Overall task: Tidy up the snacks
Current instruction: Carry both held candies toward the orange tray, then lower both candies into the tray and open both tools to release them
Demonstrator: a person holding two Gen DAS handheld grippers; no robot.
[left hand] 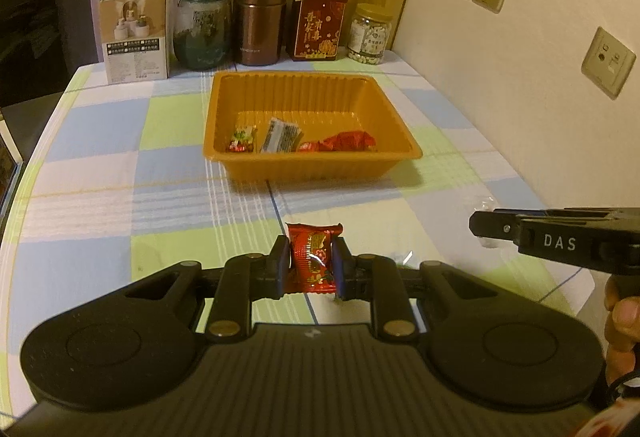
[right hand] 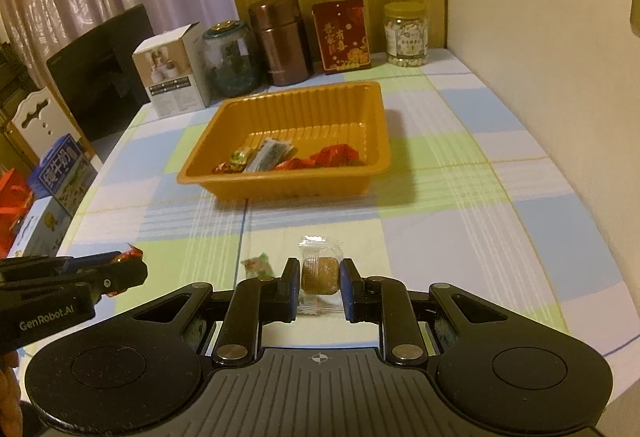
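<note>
My left gripper (left hand: 311,261) is shut on a red snack packet (left hand: 313,257), close above the checked tablecloth (left hand: 120,173). My right gripper (right hand: 319,279) is closed around a clear-wrapped brown pastry (right hand: 318,273) near the table's front. The orange tray (left hand: 312,161) stands mid-table and holds a small red-green candy (left hand: 242,139), a grey-white packet (left hand: 280,135) and a red wrapper (left hand: 344,143). The tray (right hand: 288,187) also shows in the right wrist view. A small green-white candy (right hand: 258,265) lies on the cloth left of my right gripper. The left gripper (right hand: 116,269) appears at the left there.
Along the back stand a white box (left hand: 136,33), a glass jar (left hand: 202,29), a brown canister (left hand: 260,19), a red box (left hand: 320,25) and a jar of nuts (left hand: 370,35). A wall (left hand: 520,77) runs along the right. A dark chair (right hand: 104,69) and boxes (right hand: 60,173) are on the left.
</note>
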